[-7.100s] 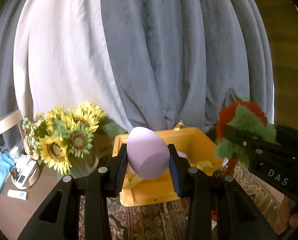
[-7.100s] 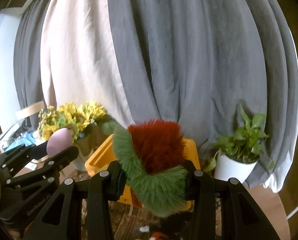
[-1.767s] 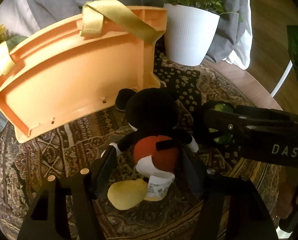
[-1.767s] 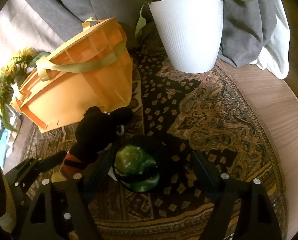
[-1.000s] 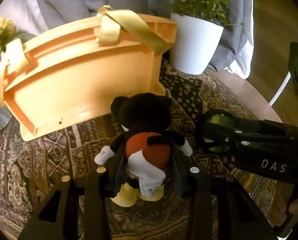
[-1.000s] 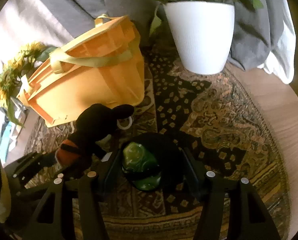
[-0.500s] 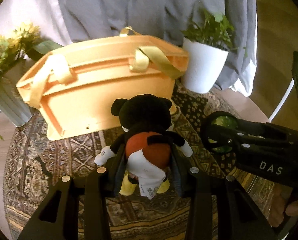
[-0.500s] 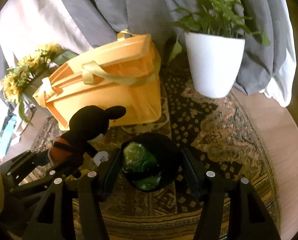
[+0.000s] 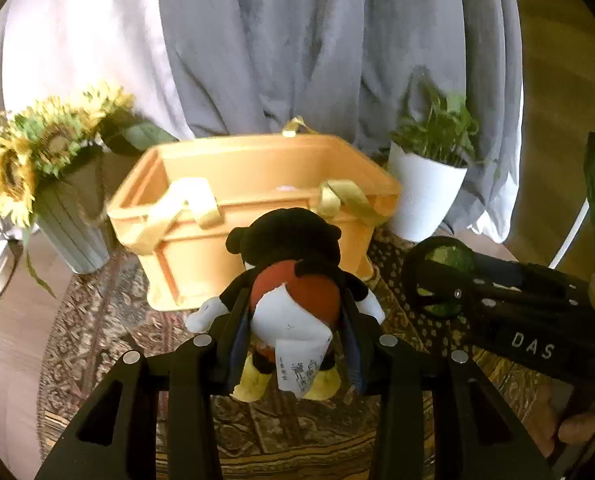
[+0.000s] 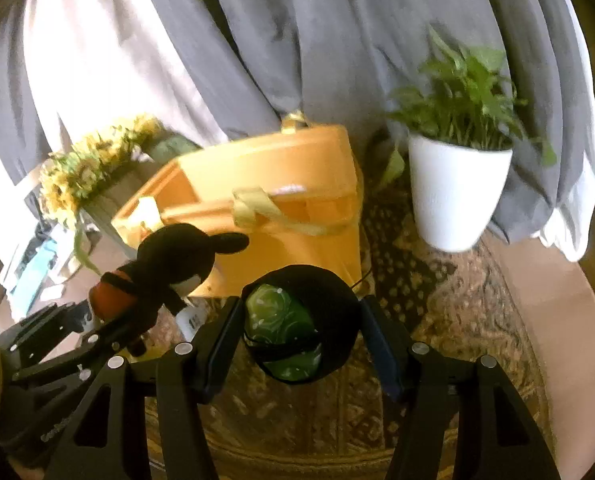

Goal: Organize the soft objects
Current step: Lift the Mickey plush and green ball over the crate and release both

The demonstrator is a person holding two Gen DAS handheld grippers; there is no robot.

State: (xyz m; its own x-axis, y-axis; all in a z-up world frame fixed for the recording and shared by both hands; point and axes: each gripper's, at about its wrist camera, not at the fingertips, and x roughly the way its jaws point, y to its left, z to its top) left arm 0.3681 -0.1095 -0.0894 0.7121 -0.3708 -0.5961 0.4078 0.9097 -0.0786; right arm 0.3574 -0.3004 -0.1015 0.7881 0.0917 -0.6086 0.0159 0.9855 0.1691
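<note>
Plush in both grippers, orange bin ahead – drop/miss risk on the way in.

Left gripper [image 9: 295, 334] is clenched on the mouse plush toy [image 9: 293, 280] at its red-and-white midsection, centre of left wrist view, head toward the bin. Right gripper [image 10: 301, 334] is clamped on the black-and-green soft ball [image 10: 297, 324], lower centre of its view. Orange storage bin [image 9: 257, 184] sits on the patterned rug [image 9: 97, 320] above/behind both, open top facing up. Risks, as I judge: soft bodies squash, so the toy could slip out w/ a quick tilt; yellow strap handles [image 9: 201, 204] drape over the near rim and could snag the toy's limbs; grippers close together, may bump; white plant pot [image 10: 453, 200] just right of bin, could get knocked.
</note>
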